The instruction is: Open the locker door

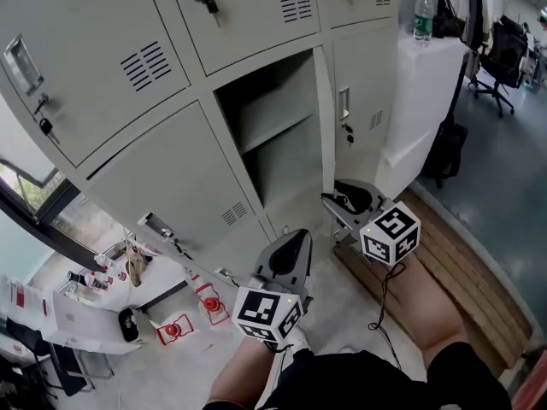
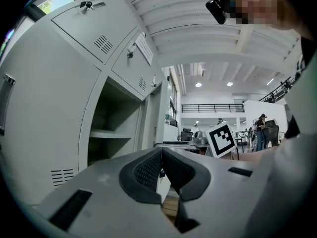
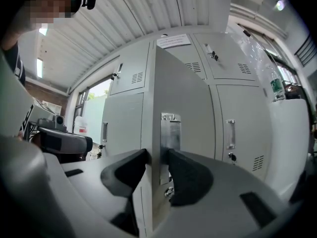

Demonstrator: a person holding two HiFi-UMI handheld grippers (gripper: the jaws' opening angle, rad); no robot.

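Left gripper [image 1: 291, 248]: jaws closed tip to tip with nothing between them; it is held low, in front of the lockers, and takes no part in the work.
Right gripper [image 3: 157, 155]: jaws spread wide, one on each side of the door's free edge. The pads sit close to both faces, but no firm pinch is evident.
Locker door [image 3: 179, 93]: swung out from the cabinet and seen edge-on in the head view [image 1: 324, 118], standing roughly square to the locker front.
Handle plate [image 3: 170, 133]: on the door's outer face, just beside the right-hand pad.
Open compartment [image 1: 272, 135]: fully exposed, with one shelf [image 1: 275, 131] across it; no contents can be seen.
Neighbouring lockers [image 1: 102, 58]: doors closed, with keys hanging in several locks.
Step in hand: judged to be the end of the opening stroke, with the door already wide open and the grip slack.
Next move: draw the right gripper straight back along the plane of the door so that neither pad catches the edge or the handle plate. A sideways pull could swing the door shut again.
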